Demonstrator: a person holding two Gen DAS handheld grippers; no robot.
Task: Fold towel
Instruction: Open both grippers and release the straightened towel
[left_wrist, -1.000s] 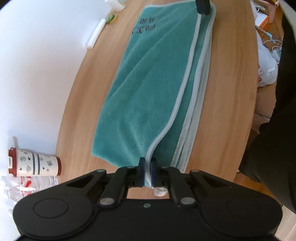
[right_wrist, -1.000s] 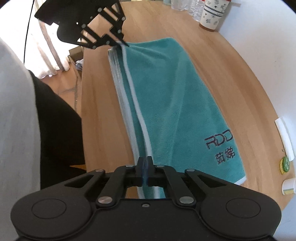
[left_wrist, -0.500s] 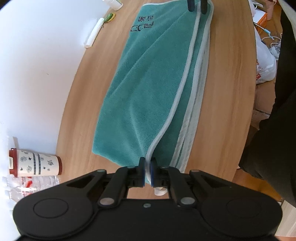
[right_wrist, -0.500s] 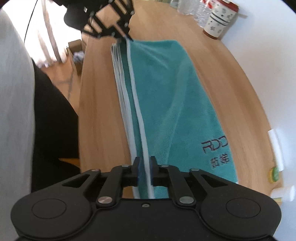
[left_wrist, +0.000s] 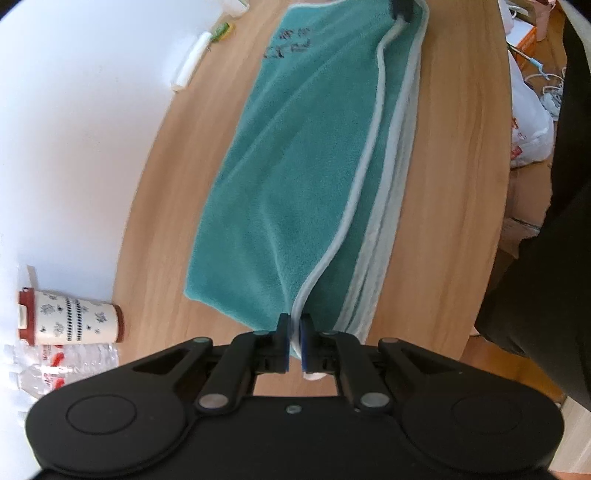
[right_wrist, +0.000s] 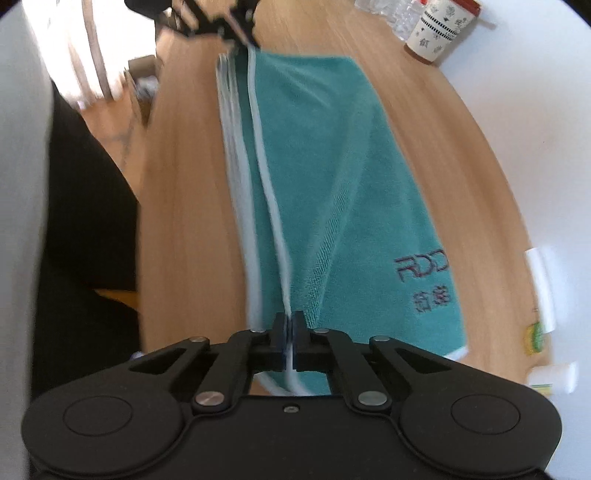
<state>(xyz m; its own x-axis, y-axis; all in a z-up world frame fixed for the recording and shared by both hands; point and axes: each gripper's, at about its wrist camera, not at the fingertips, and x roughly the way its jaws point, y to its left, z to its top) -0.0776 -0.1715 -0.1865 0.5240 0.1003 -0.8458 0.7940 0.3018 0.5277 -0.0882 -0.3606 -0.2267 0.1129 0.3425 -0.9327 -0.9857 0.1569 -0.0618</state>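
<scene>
Wooden table (left_wrist: 454, 206): round-edged top that fills most of both wrist views and carries everything below. Teal towel (left_wrist: 303, 177): lies lengthwise across the table, folded into layers, with white-piped edges stacked along its 3 o'clock side in the left wrist view; dark embroidered lettering sits near its far end, toward 12 o'clock. Left gripper (left_wrist: 294, 341): at 6 o'clock in its own view, fingers pressed together on the white piping of the top layer at the towel's near corner, which rises off the layers beneath. Right gripper (right_wrist: 289, 341): at 6 o'clock in its own view, likewise clamped on the white piping at the opposite end of that edge; the left gripper shows blurred at 12 o'clock, at the towel's far corner. Patterned cup (left_wrist: 70, 323): red-rimmed, at 9 o'clock in the left wrist view, well apart from the towel. Plastic water bottles (left_wrist: 55, 363): just beside the cup.
</scene>
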